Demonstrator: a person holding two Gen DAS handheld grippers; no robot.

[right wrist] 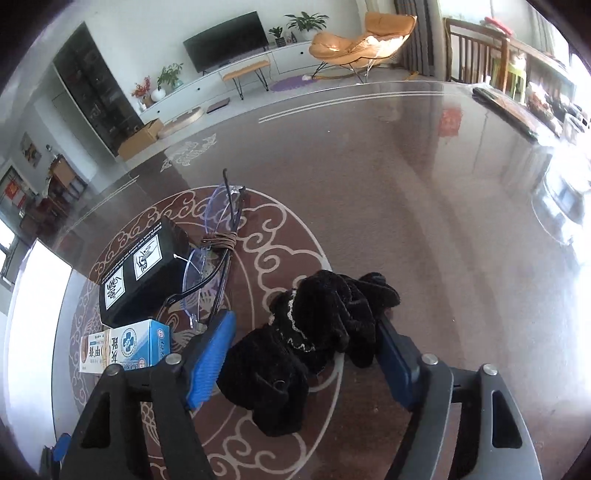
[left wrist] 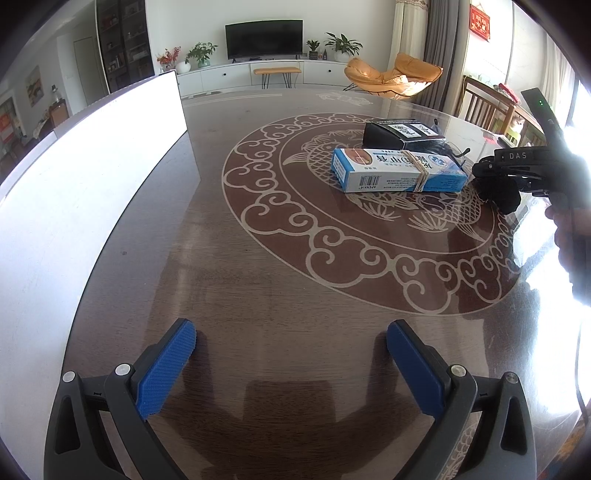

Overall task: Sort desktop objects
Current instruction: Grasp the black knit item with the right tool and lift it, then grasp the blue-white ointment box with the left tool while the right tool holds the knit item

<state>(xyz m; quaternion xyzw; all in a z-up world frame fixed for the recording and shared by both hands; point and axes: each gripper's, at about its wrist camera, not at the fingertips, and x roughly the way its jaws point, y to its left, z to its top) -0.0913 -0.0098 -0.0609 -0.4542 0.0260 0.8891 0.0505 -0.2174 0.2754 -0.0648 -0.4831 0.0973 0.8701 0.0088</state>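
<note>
Straddling a black velvet scrunchie (right wrist: 314,343), the right gripper (right wrist: 306,354) is seen with its blue pads on either side of the cloth; the left pad touches it, but a firm squeeze cannot be confirmed, so whether it is really held cannot be told. The step in hand is judged to be the picking up of this scrunchie, and the next move would call for the jaws to be closed fully on the soft cloth before it is lifted and carried toward the white box (left wrist: 92,155) at the left. The left gripper (left wrist: 291,365) is held wide open above bare table, holding nothing, well apart from the objects. Just beside the scrunchie, a pair of glasses (right wrist: 214,258) lies next to a black box (right wrist: 140,273), and a blue and white medicine carton (left wrist: 399,170), bound with a rubber band, lies in front of that box. The table (left wrist: 258,295) is dark, glossy wood with a pale fish and cloud pattern. Behind it a living room is seen, with a television (left wrist: 264,35), potted plants and an orange chair (left wrist: 391,75).
</note>
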